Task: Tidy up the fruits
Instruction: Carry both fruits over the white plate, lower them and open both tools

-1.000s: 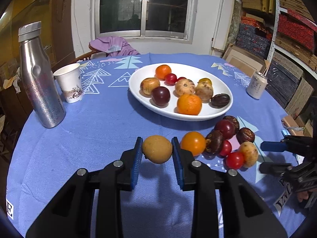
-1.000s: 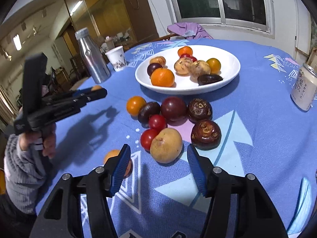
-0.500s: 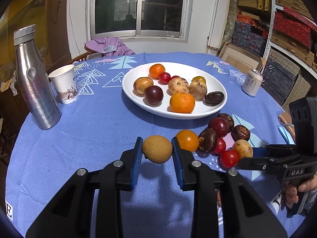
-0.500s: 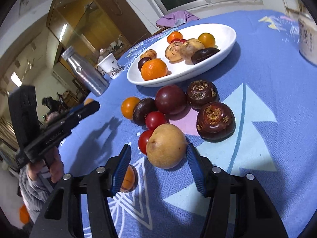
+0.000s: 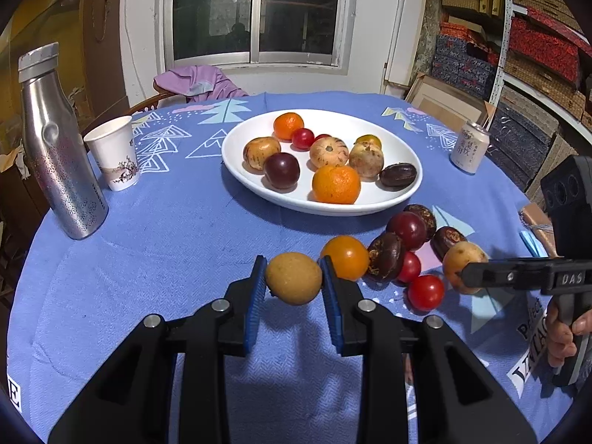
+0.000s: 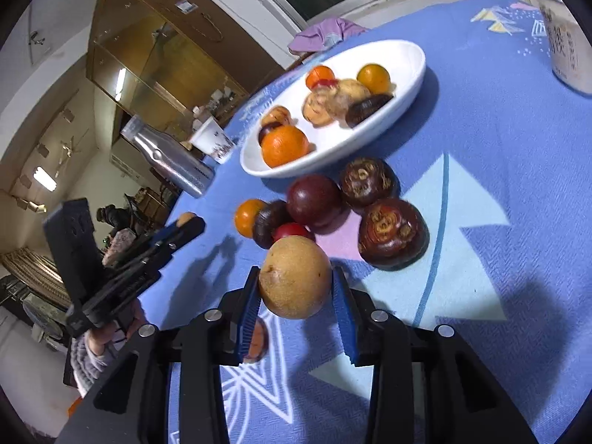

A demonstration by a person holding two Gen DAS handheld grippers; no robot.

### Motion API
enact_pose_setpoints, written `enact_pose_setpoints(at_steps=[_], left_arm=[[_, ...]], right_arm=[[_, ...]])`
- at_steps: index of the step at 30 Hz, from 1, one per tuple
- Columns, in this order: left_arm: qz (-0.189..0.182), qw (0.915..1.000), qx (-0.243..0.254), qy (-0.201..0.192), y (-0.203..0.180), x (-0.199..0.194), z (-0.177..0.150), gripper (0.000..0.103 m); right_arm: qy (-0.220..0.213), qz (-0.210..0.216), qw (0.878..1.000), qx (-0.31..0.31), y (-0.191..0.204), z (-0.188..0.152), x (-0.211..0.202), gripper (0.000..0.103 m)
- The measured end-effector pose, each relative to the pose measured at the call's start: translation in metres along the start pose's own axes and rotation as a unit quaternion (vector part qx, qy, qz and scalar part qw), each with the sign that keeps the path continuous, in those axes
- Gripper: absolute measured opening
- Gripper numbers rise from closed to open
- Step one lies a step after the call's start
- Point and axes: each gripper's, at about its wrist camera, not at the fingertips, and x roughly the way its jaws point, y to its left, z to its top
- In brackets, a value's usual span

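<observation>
We're roughly halfway — 9 fruits on the white plate, 7 loose fruits on the counter, left hand-held gripper clamped on a tan fruit, right hand-held gripper closing around another tan fruit.

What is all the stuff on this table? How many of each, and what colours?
plate: one, white, mid-table
fruits on the plate: about ten; orange, red, tan, dark purple, brown
loose fruits: seven; orange, red, purple, dark brown; on the cloth in front of the plate
first tan fruit: one, held above the cloth
second tan fruit: one, beside the loose pile
bottle: one, silver, far left
paper cup: one, white, beside the bottle
can: one, pale, right of the plate
tablecloth: one, blue
left gripper: black with blue pads, shut on the first tan fruit
right gripper: same colours, jaws closing on the second tan fruit
</observation>
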Motion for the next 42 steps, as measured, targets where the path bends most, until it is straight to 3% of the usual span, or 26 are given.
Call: enact_pose_setpoints(at_steps=[7,13,18,25,32,37,42], left_arm=[[-0.005,0.9993,-0.008,-0.036,-0.009,-0.025,0.032,0.029],[0.004,0.9967,-0.002,-0.081,-0.017,-0.043,0.086,0.029],[0.017,0.9954,-0.016,-0.093,-0.016,-0.027,0.118,0.029],[0.020,0.9966,-0.043,-0.067,-0.005,0.036,0.137,0.029],[0.024,0.9975,-0.049,-0.043,0.005,0.097,0.151,0.029],[0.022,0.9991,-0.036,-0.005,0.010,0.138,0.154,0.029],[0.015,0.9992,-0.029,0.023,0.016,0.166,0.155,0.029]], right_arm=[[-0.121,-0.027,0.992,-0.038,0.022,0.020,-0.068,0.039],[-0.187,-0.020,0.981,-0.043,0.038,0.066,-0.109,0.038],[-0.214,-0.029,0.975,-0.060,0.048,0.105,-0.114,0.038],[-0.195,-0.063,0.977,-0.052,0.031,0.142,-0.067,0.038],[-0.148,-0.105,0.982,-0.048,0.007,0.178,0.004,0.038],[-0.104,-0.136,0.984,-0.049,-0.013,0.200,0.060,0.038],[-0.075,-0.153,0.984,-0.055,-0.027,0.206,0.087,0.038]])
